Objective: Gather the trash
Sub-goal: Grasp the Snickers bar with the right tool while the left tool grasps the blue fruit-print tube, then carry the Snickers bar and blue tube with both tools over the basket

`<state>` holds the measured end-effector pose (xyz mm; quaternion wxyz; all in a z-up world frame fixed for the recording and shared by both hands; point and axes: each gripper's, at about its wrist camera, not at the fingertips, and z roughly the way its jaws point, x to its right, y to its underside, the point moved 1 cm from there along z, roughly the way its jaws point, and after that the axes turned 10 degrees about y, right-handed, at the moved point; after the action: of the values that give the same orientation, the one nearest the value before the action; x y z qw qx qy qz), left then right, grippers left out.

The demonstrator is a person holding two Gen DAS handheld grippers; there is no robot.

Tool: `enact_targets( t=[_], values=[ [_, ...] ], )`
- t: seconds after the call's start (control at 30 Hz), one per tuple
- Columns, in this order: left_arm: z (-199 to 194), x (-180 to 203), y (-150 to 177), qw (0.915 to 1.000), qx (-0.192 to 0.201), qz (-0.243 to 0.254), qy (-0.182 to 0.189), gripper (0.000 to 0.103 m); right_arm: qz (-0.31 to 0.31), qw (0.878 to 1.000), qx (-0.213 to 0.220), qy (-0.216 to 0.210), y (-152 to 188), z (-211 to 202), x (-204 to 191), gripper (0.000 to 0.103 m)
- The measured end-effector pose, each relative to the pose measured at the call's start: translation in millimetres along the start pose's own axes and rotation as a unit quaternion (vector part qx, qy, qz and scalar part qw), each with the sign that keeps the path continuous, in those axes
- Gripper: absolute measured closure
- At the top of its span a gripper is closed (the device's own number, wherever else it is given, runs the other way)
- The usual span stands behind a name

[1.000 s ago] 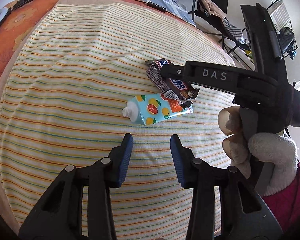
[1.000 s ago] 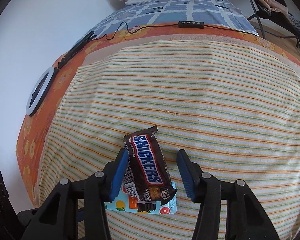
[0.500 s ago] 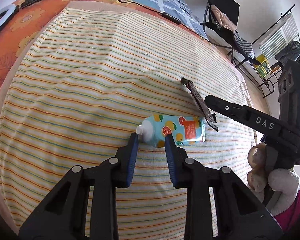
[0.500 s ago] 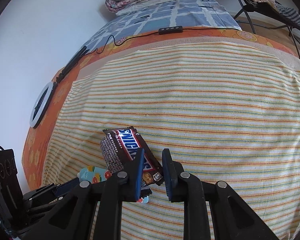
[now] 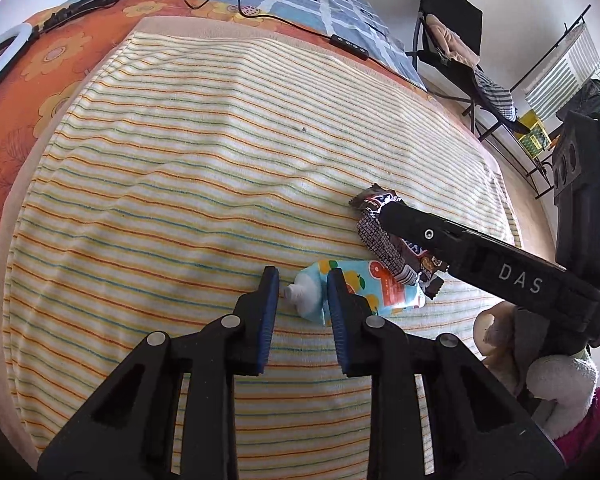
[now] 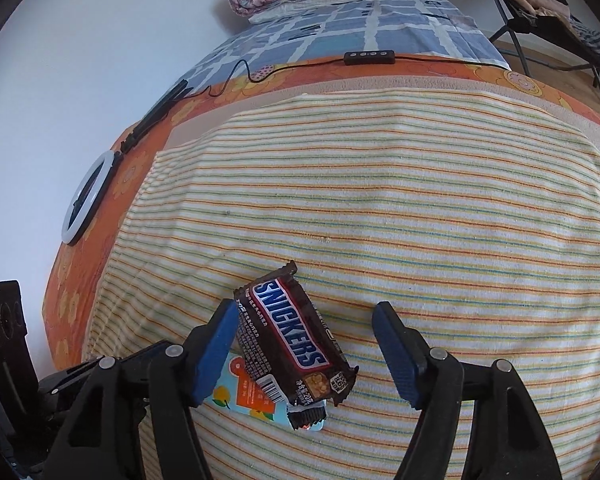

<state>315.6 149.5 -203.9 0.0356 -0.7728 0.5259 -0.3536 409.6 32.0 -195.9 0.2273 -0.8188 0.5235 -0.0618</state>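
Observation:
A brown Snickers wrapper (image 6: 290,340) lies on the striped towel (image 6: 380,208), its lower end resting on a light-blue fruit-print pouch (image 6: 240,394). My right gripper (image 6: 304,348) is open, its fingers on either side of the wrapper, apart from it. In the left wrist view the pouch (image 5: 356,292) lies with its white cap to the left. My left gripper (image 5: 300,304) has its fingers on either side of the cap end, with a gap on the left. The wrapper (image 5: 384,236) shows there under the right gripper's finger.
The towel covers an orange floral sheet (image 5: 40,64) on a bed. A ring light (image 6: 86,196) and a cable with remote (image 6: 366,56) lie at the far side. A black chair (image 5: 452,48) and rack stand off the bed on the right.
My right gripper opened and the Snickers wrapper dropped back onto the pouch. My left gripper came further forward around the pouch's cap end.

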Motion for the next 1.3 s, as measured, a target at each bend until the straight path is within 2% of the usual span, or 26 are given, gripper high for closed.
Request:
enact_targets(
  t=[0.1, 0.23, 0.33, 0.4, 0.57, 0.73, 1.07, 1.3],
  values=[
    [0.7, 0.9, -0.7, 0.9999, 0.009, 0.006, -0.002, 0.083, 0.0, 1.0, 0.009, 0.015, 1.6, -0.4, 1.3, 0.046],
    [-0.3, 6.0, 1.1, 0.9997, 0.015, 0.017, -0.007, 0.085, -0.023, 0.999, 0.016, 0.035, 4.7, -2.7, -0.1, 0.072],
    [-4.4, 7.9, 8.0, 0.9993, 0.023, 0.024, -0.017, 0.085, -0.013, 0.999, 0.018, 0.035, 7.1, -3.8, 5.6, 0.086],
    [-6.1, 8.6, 12.4, 0.9994, 0.025, 0.014, -0.021, 0.082, -0.004, 0.999, 0.018, 0.034, 8.0, -4.3, 9.1, 0.09],
    [-5.5, 12.6, 20.5, 0.9988, 0.032, 0.025, -0.028, 0.081, 0.002, 0.999, 0.024, 0.038, 9.9, -6.9, 9.9, 0.096],
    [-11.5, 7.2, 17.1, 0.9991, 0.039, 0.007, -0.011, 0.086, 0.008, 0.998, 0.038, 0.04, 11.4, -18.4, 12.7, 0.1],
    [-46.2, 16.5, 15.5, 0.9967, 0.065, 0.043, -0.023, 0.086, 0.026, 0.997, 0.065, 0.04, 15.3, -53.0, 29.8, 0.102],
    [-75.2, 24.5, 22.6, 0.9954, 0.072, 0.059, -0.025, 0.086, 0.021, 0.995, 0.087, 0.037, 29.5, -89.3, 28.0, 0.102]
  ],
)
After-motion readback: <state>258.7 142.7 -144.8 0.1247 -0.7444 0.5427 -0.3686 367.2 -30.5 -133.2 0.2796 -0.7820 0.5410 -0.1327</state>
